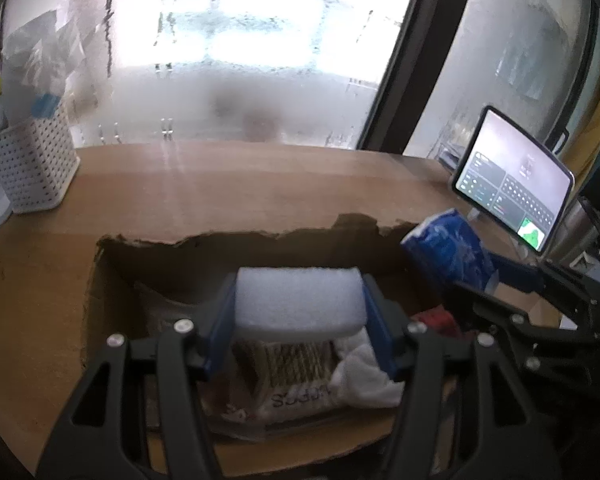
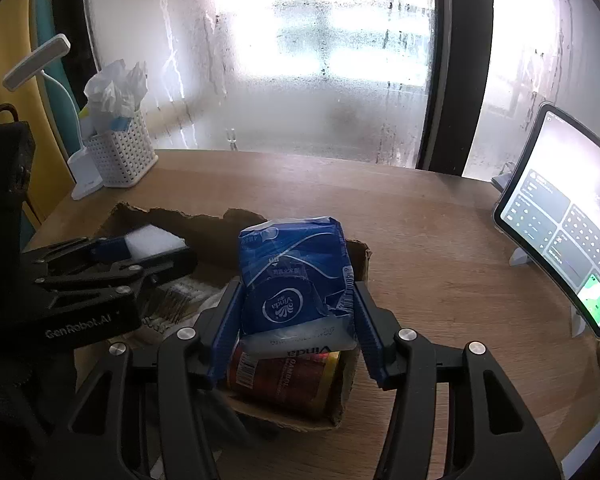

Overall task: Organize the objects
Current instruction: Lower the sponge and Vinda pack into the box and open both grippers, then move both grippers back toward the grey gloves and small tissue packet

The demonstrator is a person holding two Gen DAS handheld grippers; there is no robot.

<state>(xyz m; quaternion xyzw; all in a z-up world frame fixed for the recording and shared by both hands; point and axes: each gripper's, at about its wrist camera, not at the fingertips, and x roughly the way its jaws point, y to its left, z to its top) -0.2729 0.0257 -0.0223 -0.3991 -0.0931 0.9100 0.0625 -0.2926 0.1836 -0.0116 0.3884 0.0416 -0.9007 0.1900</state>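
Note:
My left gripper [image 1: 300, 300] is shut on a white foam block [image 1: 298, 300] and holds it over the open cardboard box [image 1: 96, 304]. My right gripper [image 2: 296, 304] is shut on a blue Vinda tissue pack [image 2: 296, 268], held above the box's right end [image 2: 360, 256]. In the box lie a corrugated pad with a lettered bag [image 1: 296, 368], a white cloth [image 1: 364, 368] and a red and yellow can [image 2: 284, 380]. The tissue pack also shows in the left wrist view [image 1: 448, 248], and the foam block in the right wrist view [image 2: 156, 244].
A white perforated basket [image 1: 32, 164] stuffed with plastic bags stands at the back left of the wooden table [image 1: 240, 184]. A lit tablet [image 2: 560, 240] on a stand is at the right, with a metal cup [image 1: 580, 236] beside it. A fogged window is behind.

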